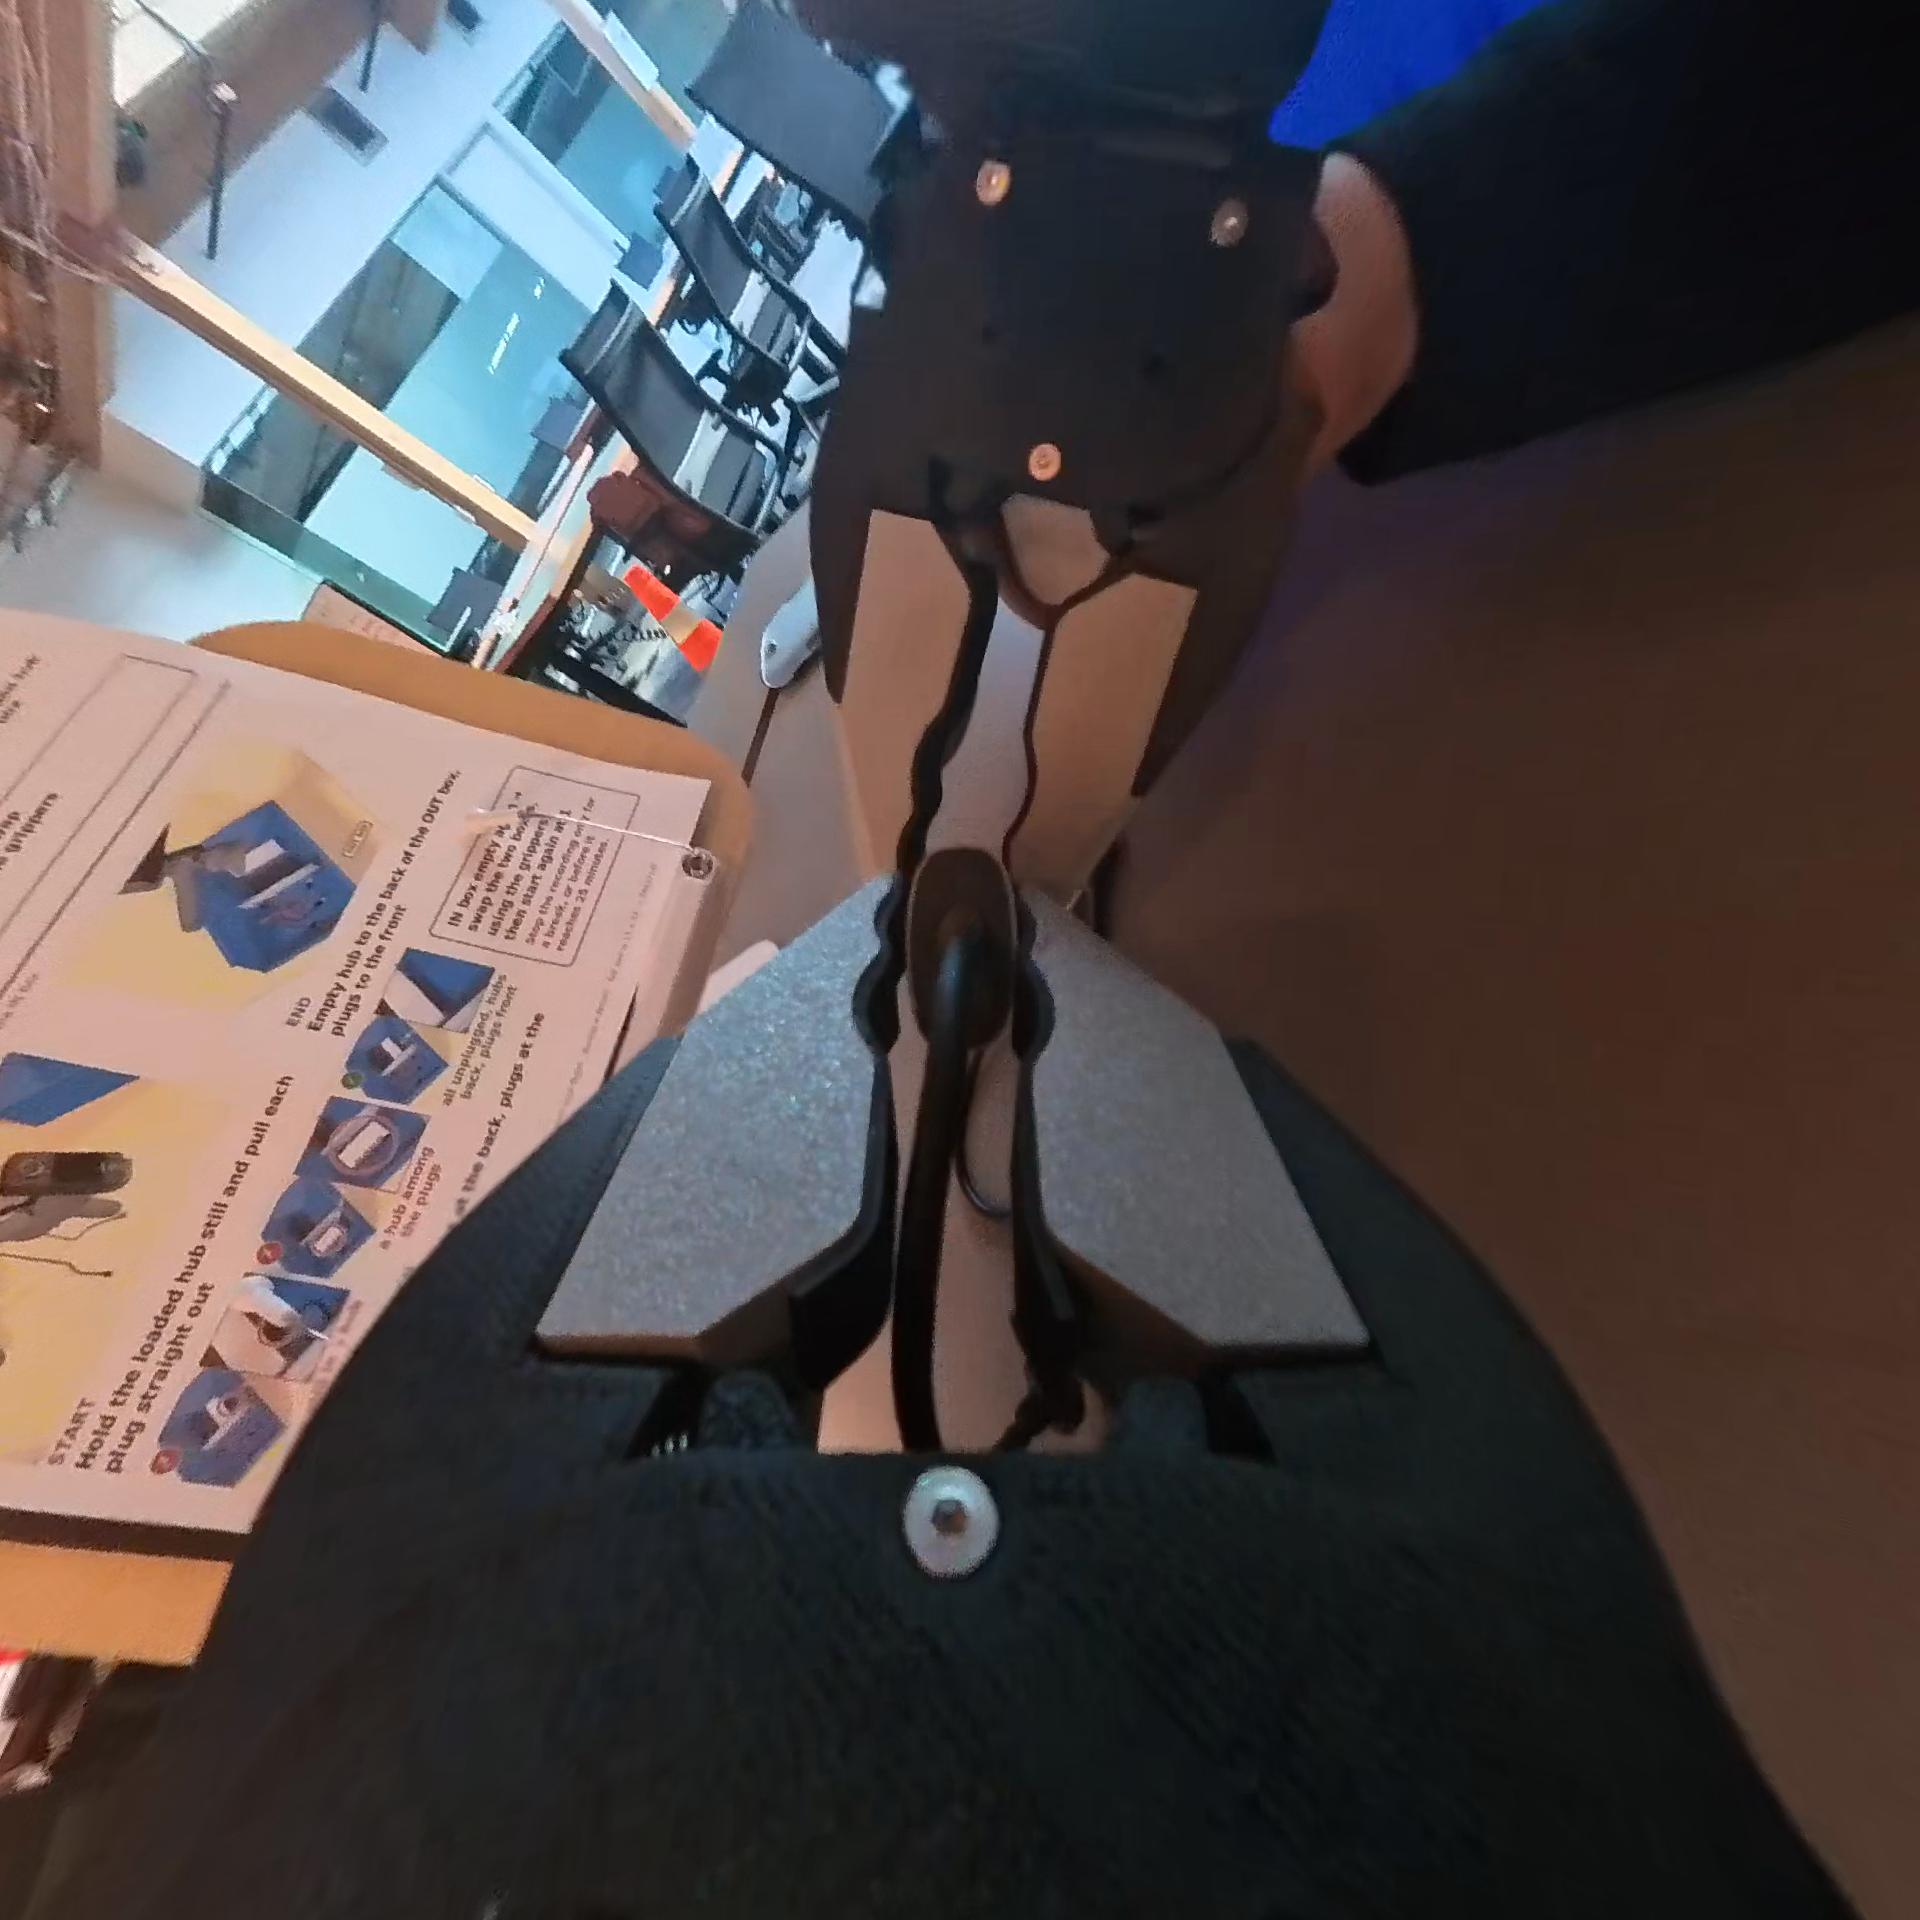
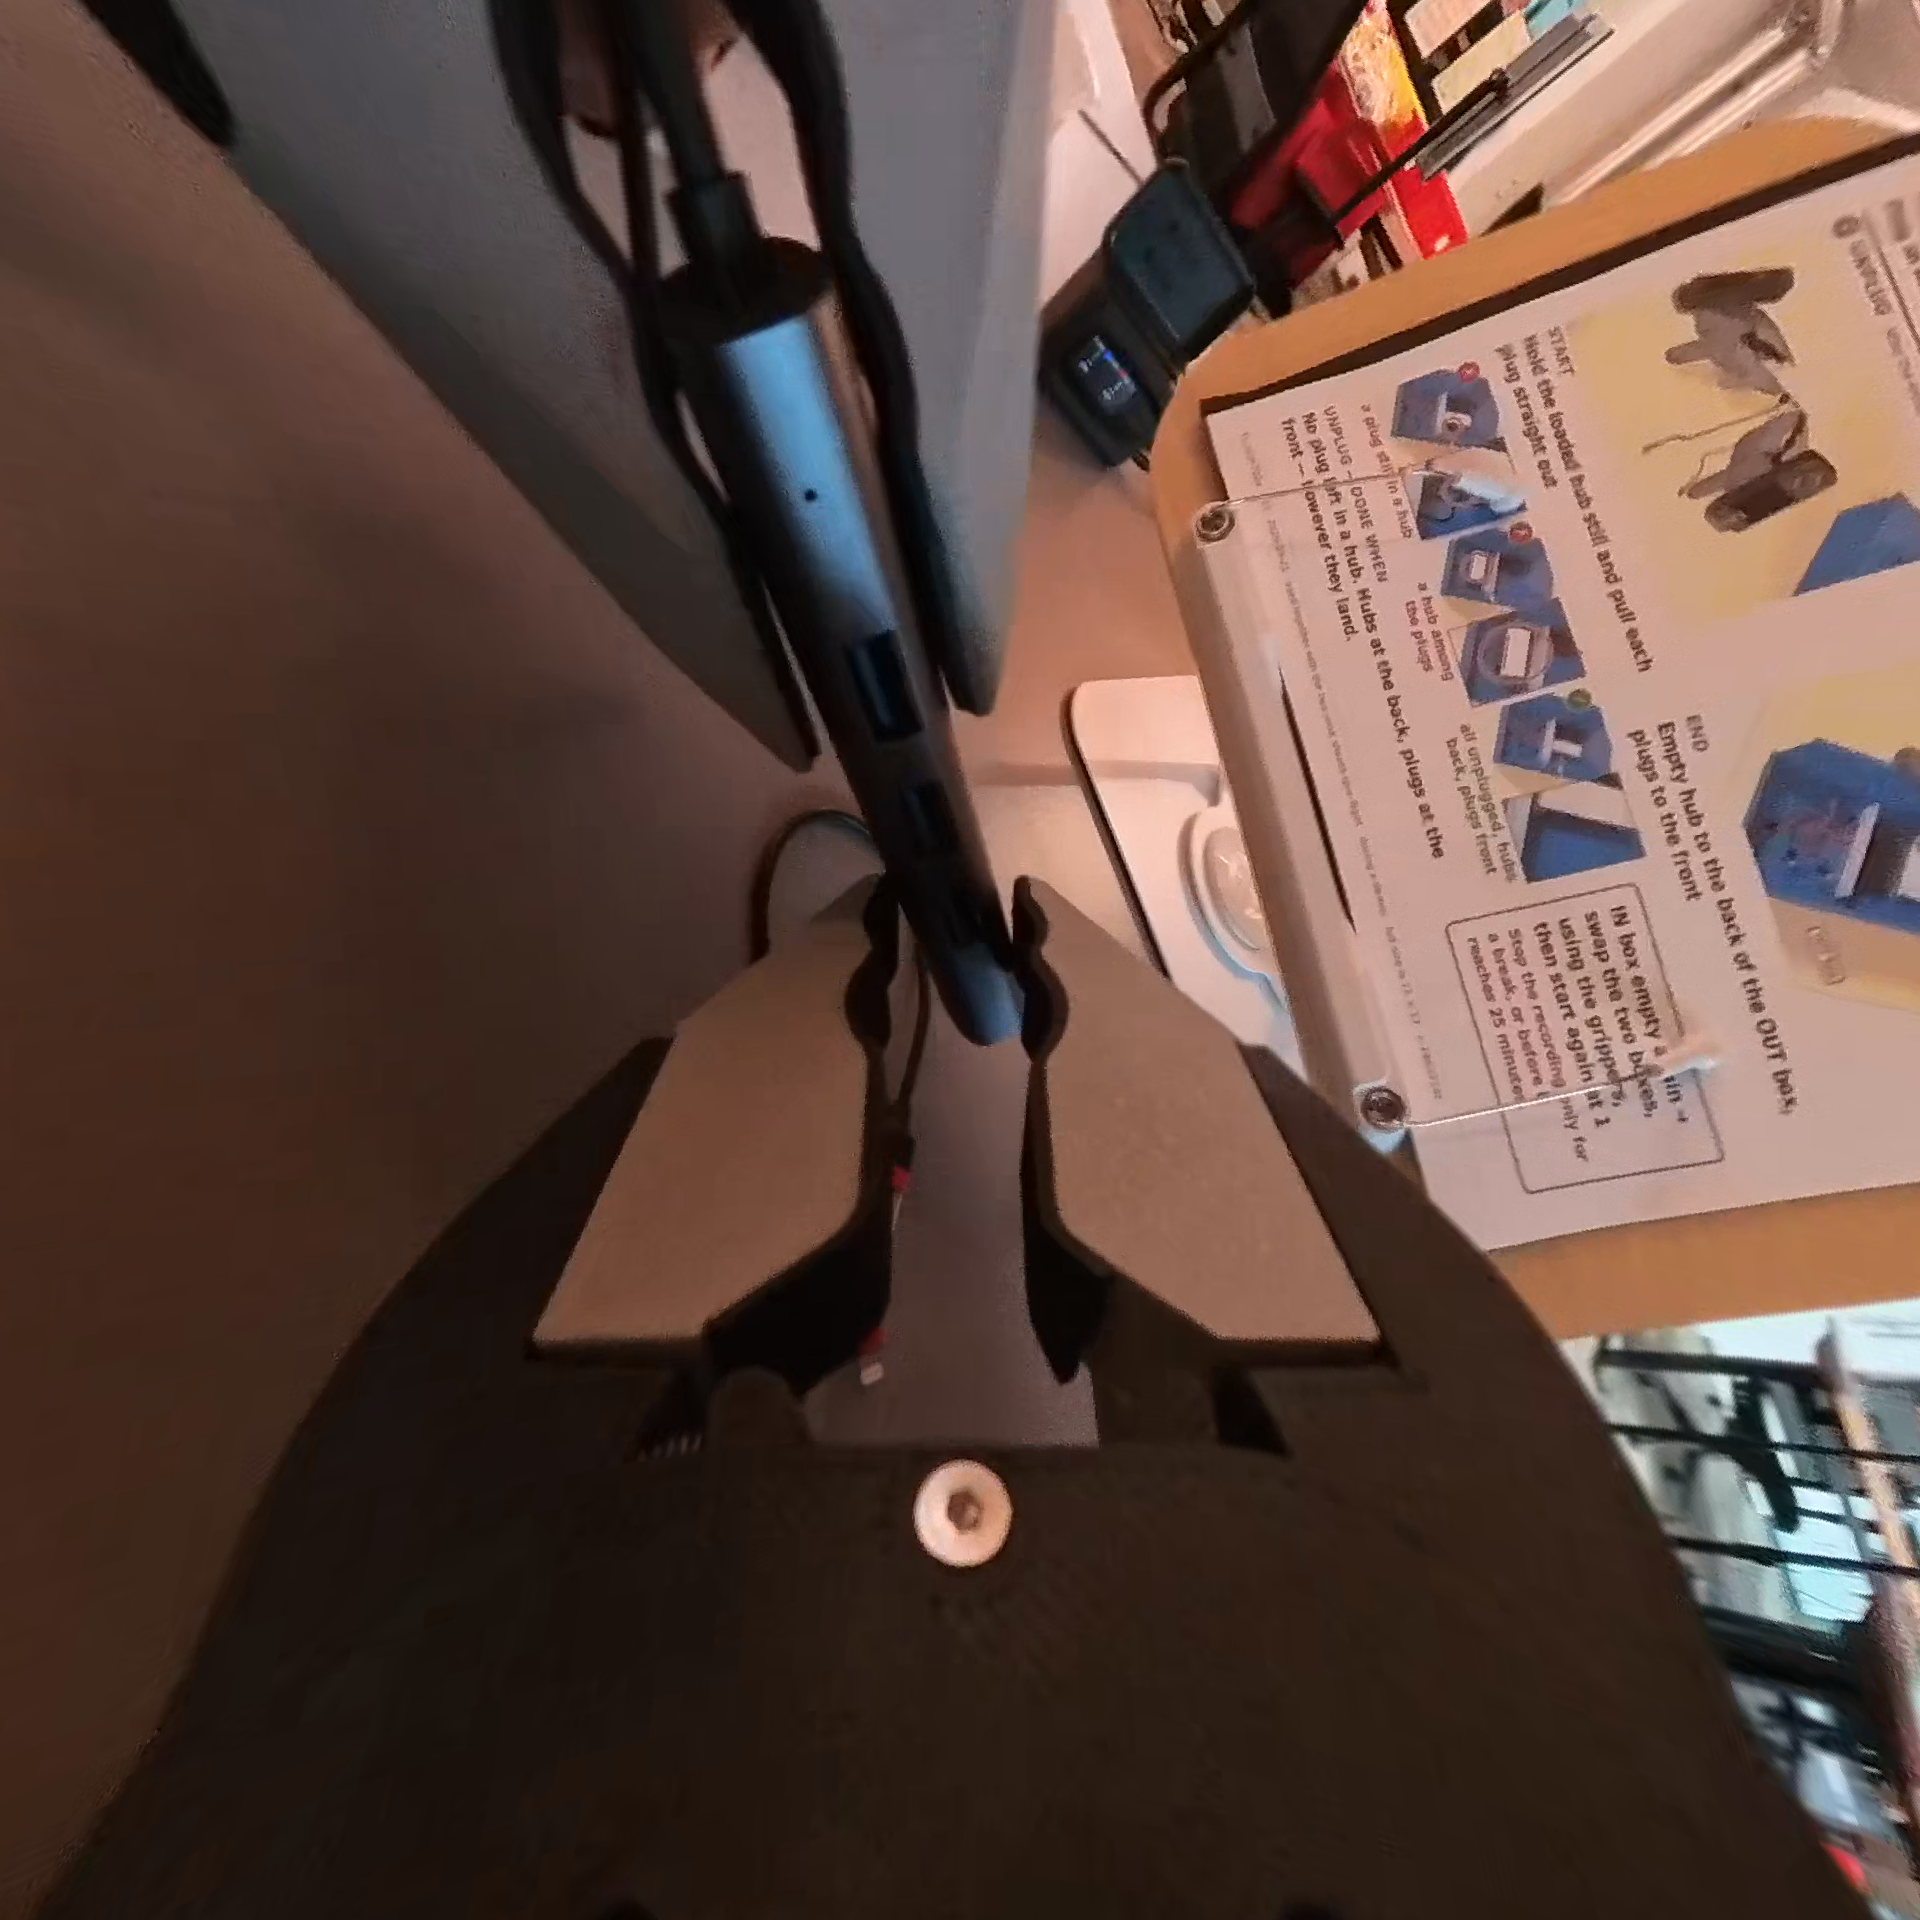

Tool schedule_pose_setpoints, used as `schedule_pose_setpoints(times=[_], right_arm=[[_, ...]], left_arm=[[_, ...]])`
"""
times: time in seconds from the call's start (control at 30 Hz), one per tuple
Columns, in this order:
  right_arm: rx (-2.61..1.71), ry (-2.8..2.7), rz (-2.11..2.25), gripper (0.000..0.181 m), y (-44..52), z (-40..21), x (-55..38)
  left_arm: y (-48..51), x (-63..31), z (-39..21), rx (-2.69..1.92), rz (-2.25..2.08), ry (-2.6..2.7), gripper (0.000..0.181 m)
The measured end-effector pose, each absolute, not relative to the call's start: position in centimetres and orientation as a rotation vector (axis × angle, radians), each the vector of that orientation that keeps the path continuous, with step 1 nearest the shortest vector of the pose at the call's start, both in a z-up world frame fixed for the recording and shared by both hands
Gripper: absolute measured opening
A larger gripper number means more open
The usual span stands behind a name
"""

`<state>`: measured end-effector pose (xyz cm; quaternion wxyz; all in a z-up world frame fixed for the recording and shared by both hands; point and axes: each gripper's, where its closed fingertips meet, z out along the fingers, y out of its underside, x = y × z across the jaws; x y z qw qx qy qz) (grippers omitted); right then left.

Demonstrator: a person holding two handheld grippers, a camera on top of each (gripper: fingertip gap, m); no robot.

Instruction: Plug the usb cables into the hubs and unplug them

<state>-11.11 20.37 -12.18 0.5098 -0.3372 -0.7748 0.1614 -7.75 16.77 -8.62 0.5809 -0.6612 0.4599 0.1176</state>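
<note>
Closest to the left wrist camera, the left gripper (image 1: pixel 961 935) has its jaws squeezed tight on a black plug (image 1: pixel 961 920), and a black cable (image 1: pixel 930 1226) runs back from the plug between the grey pads (image 1: pixel 748 1132). Farther off in that view, the right gripper (image 1: pixel 1023 592) hangs with a hand (image 1: pixel 1361 312) behind it, and thin black cords drop from it toward the plug. To the left, a printed sheet (image 1: pixel 312 1039) with blue pictures lies on a tan board (image 1: pixel 717 790). Seen from the right wrist camera, the right gripper (image 2: pixel 951 971) has its jaws pinched on the near end of a long grey hub (image 2: pixel 821 582). Two dark ports show along the edge of the hub, and it points away from the camera. Black cables (image 2: pixel 883 343) hang beside the hub at its far end. On the right of this view, the same sheet (image 2: pixel 1558 727) rests on its board, and a small black charger (image 2: pixel 1132 343) sits on the pale tabletop (image 2: pixel 1091 582) behind it.
</note>
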Motion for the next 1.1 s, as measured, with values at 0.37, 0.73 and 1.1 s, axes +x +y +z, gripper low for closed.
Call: schedule_pose_setpoints(times=[0.37,0.73,1.1], right_arm=[[-0.775,-1.865,0.365,0.017,19.5,-12.4,-11.6],[-1.355,-1.780,0.511,0.029,26.3,-14.6,-9.8],[-1.588,-1.896,0.565,0.028,25.7,-17.6,-8.4]], left_arm=[[18.2,-9.0,-10.9,-1.630,0.457,1.114,0.015],[20.0,-13.9,-10.8,-1.611,0.784,0.996,0.015],[20.6,-14.8,-12.0,-1.632,0.814,0.993,0.015]])
